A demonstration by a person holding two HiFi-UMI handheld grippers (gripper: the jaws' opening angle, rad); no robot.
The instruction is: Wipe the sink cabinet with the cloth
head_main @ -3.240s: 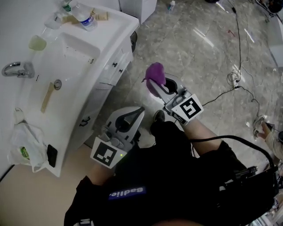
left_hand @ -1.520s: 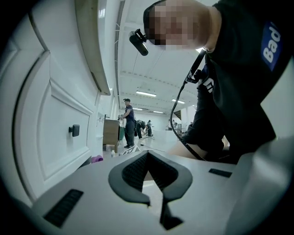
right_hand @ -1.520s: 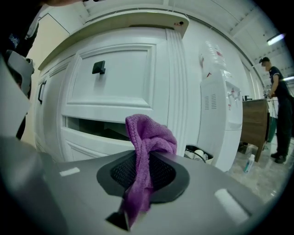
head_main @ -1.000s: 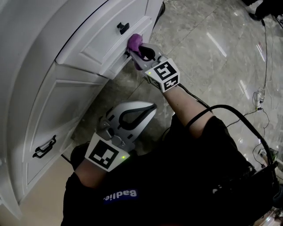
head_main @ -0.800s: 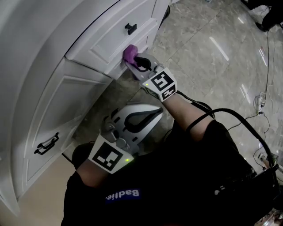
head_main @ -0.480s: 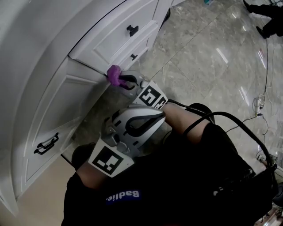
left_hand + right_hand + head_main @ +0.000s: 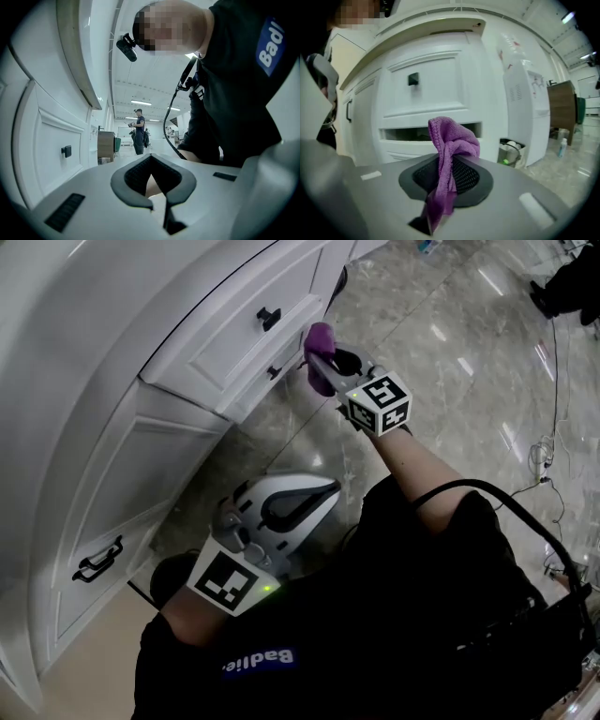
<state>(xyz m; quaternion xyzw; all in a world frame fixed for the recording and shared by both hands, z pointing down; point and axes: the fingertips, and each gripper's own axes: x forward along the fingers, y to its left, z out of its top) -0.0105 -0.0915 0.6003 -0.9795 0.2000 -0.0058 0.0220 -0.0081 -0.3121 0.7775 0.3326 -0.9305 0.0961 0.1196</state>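
Purple cloth [image 7: 320, 339] pinched in right tool [image 7: 321, 362], near cabinet drawer [image 7: 225, 338], left tool [image 7: 322, 489] clenched

The head view is bright and evenly lit from overhead, with little hard shadow. The polished floor [image 7: 450, 381] carries pale streaks of glare. The white sink cabinet [image 7: 206, 352] is close to washed out toward the upper left, while the person's dark clothing [image 7: 422, 615] sinks to near black. Both gripper views bend straight lines and darken to black at the corners. In the left gripper view, ceiling strip lights [image 7: 140, 102] glow far off. In the right gripper view the purple cloth [image 7: 452, 140] is fairly sharp, and the foreground nearest the lens is soft.
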